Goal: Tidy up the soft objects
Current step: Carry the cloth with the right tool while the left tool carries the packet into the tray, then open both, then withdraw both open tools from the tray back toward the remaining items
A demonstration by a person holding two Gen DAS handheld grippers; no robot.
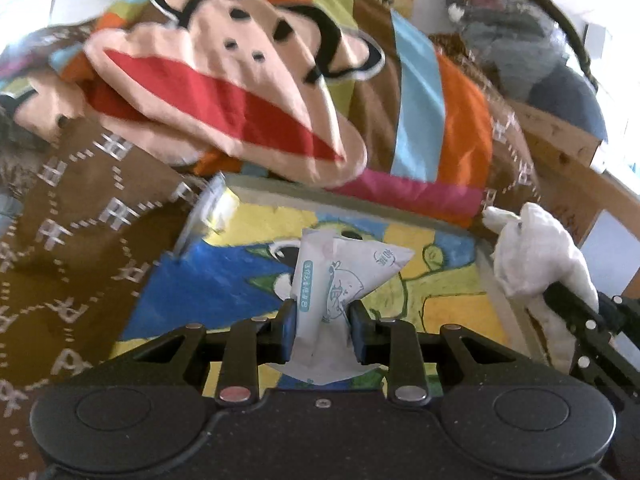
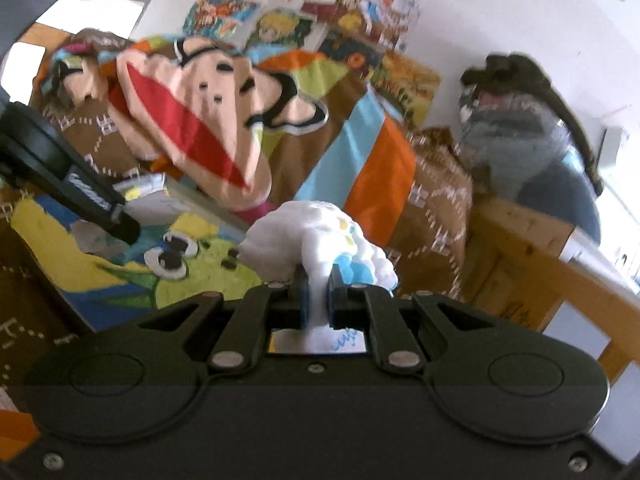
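Two views: from the left wrist, the left gripper [image 1: 323,322] pinches a white printed tissue pack [image 1: 340,276] upright above a painted board [image 1: 192,280], whose far edge meets the monkey cushion [image 1: 224,92]. From the right wrist, the right gripper [image 2: 318,292] clamps a crumpled white cloth [image 2: 316,232], bedding close ahead.

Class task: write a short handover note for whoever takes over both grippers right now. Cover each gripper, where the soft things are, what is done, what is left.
Left gripper: shut on a white printed tissue pack.
Right gripper: shut on a white fluffy cloth with coloured spots.
Both are held above the colourful cartoon-painted board on the bed.
Done: both soft items picked up.
Left: neither is set down yet; the destination is not visible. The big monkey-face cushion lies untouched behind.
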